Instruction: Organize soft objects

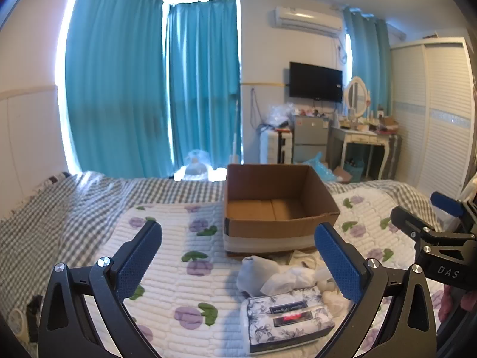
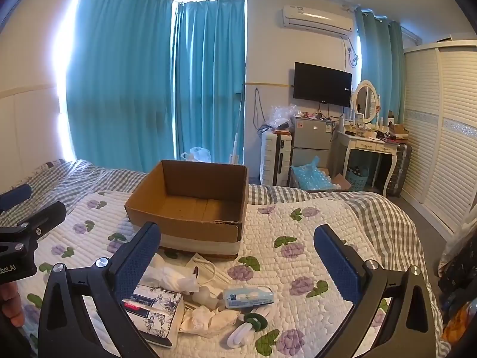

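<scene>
**Both claws spread wide over the soft pile, nothing gripped**

Your left gripper (image 1: 238,256) has its 2 blue pads (image 1: 138,261) far apart with nothing between them. Below it, the floral tissue pack (image 1: 287,317) lies flat on the quilt (image 1: 179,268), its long axis running left to right, tilted slightly, opening slot facing up. A dark label on top carries script lettering too small to read, and there is a red mark in the slot. Just behind it sit a grey sock (image 1: 253,271) and crumpled white cloths (image 1: 293,277), touching one another. The open cardboard box (image 1: 277,208) stands upright beyond them, white tape around its base. At the right edge your other tool's black body reads "DAS".

Your right gripper (image 2: 237,256) is likewise spread, holding nothing. From this view the tissue pack (image 2: 158,307) sits beside the left finger (image 2: 137,262), partly hidden by it. To its right come the white cloths (image 2: 176,277), a face mask (image 2: 205,265) lying just in front of the box (image 2: 190,208), a blue-and-white wet-wipe pack (image 2: 249,296) with its long axis left to right, its print unreadable, and a green-and-white soft item (image 2: 247,326) nearest you. At the left edge, the other tool shows "obot.AI".

Behind the bed stand teal curtains (image 2: 149,89), a suitcase (image 2: 275,158), a small fridge (image 2: 311,137), a wall television (image 2: 322,85) and a dressing table (image 2: 372,146).
</scene>
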Demonstrator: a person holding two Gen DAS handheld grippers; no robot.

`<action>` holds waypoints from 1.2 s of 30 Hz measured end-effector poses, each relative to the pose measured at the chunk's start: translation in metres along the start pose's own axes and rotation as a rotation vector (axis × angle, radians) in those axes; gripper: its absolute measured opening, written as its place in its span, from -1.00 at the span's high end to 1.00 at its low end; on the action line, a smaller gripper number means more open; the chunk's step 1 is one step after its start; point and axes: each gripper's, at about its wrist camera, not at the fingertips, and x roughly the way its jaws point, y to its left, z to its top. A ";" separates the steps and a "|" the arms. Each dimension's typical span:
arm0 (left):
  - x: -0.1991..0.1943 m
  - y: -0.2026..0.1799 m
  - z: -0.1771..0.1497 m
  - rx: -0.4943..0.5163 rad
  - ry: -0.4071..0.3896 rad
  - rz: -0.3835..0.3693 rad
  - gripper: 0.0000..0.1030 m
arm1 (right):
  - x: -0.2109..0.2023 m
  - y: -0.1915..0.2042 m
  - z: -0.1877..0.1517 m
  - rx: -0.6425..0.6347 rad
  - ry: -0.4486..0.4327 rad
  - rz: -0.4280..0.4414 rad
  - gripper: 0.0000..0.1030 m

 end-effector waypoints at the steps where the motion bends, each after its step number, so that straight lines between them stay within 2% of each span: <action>1: 0.000 0.001 0.000 -0.001 0.000 0.001 -1.00 | 0.000 0.000 0.000 0.000 0.001 -0.001 -1.00; 36: 0.003 0.002 -0.001 0.009 -0.002 0.005 -1.00 | 0.000 0.001 -0.001 -0.003 0.015 -0.005 -1.00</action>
